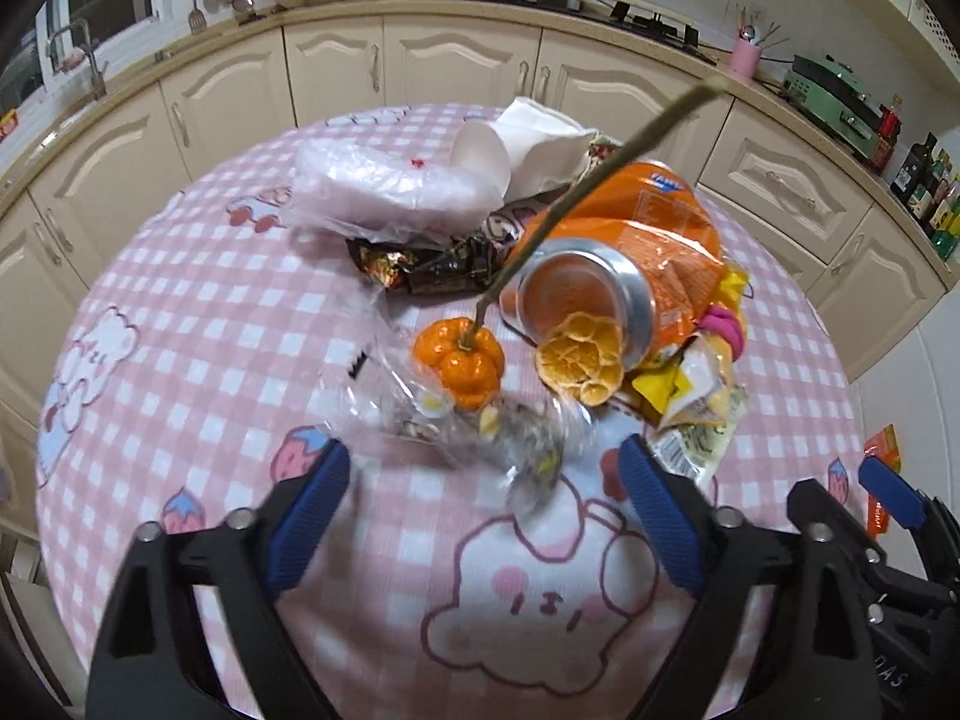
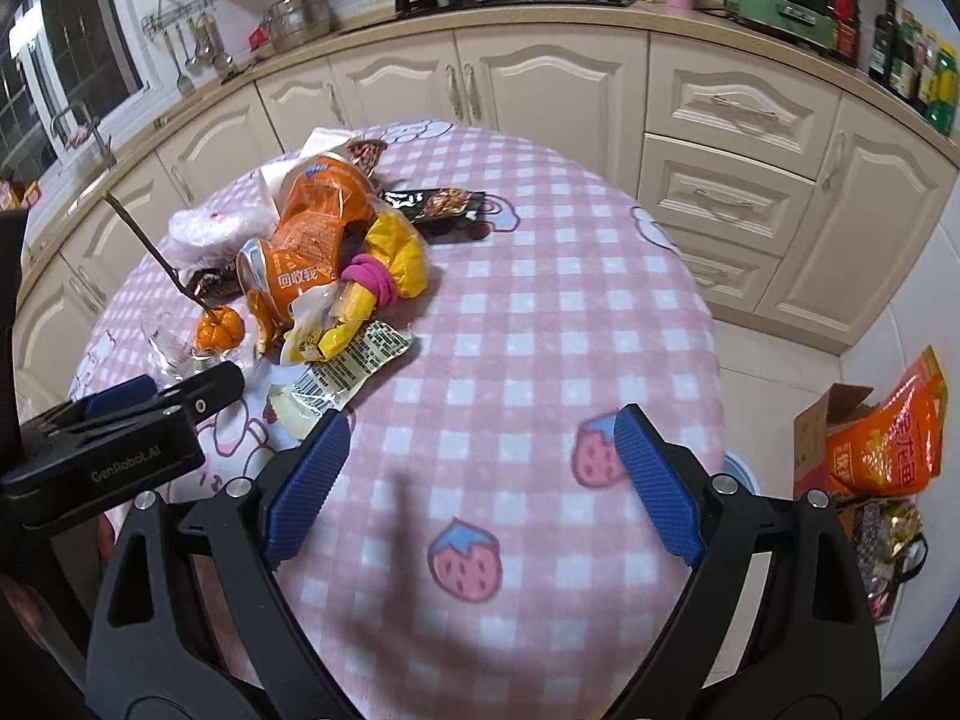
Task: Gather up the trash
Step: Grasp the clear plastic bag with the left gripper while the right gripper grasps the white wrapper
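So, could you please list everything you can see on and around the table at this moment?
pink checked tablecloth: one, covers the round table
small orange pumpkin-shaped fruit on a long stalk: one, near the pile's front
crinkled clear plastic wrapper: one, just ahead of the left gripper
orange drink can: one, lying on its side
orange peel: one, at the can's mouth
orange snack bag: one, behind the can
white paper cup: one, tipped, far side
cardboard box of trash: one, on the floor, right
left gripper: open
right gripper: open, over bare cloth
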{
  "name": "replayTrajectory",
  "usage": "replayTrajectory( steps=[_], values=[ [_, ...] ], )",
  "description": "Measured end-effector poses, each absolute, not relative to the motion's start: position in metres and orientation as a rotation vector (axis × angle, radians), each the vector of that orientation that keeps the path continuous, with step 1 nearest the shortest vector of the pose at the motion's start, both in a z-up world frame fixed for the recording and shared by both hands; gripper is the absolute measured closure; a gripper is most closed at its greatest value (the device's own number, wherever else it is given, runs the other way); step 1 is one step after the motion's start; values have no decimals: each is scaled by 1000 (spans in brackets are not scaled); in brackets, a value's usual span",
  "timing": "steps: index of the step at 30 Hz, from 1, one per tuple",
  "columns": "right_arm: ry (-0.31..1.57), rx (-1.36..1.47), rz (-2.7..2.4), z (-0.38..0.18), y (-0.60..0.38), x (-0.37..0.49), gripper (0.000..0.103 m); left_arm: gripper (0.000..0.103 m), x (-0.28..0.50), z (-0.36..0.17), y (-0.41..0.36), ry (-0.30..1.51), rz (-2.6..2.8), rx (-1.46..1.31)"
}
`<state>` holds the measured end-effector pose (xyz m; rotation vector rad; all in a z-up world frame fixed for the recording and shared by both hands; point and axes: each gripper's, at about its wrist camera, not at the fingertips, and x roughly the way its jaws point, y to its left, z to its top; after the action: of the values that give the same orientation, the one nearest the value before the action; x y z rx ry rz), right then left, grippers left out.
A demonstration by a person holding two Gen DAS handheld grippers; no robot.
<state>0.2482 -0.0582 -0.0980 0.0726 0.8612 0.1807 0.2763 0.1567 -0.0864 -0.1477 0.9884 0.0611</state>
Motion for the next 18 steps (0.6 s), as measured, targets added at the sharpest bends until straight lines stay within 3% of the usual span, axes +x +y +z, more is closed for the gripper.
replayTrajectory(
  steps=[4,6,17,18],
  values=[
    [879,55,191,-102,-48,258,15,60,279,-90,164,992,46,-162],
    [884,45,202,-103,-42,262,15,67,277,-91,168,988,36,-184],
    [886,-94,240,-118,9,285,15,72,262,-88,189,963,45,-230],
    [881,-99,241,-118,11,284,25,72,260,-88,188,962,46,-226]
  ],
)
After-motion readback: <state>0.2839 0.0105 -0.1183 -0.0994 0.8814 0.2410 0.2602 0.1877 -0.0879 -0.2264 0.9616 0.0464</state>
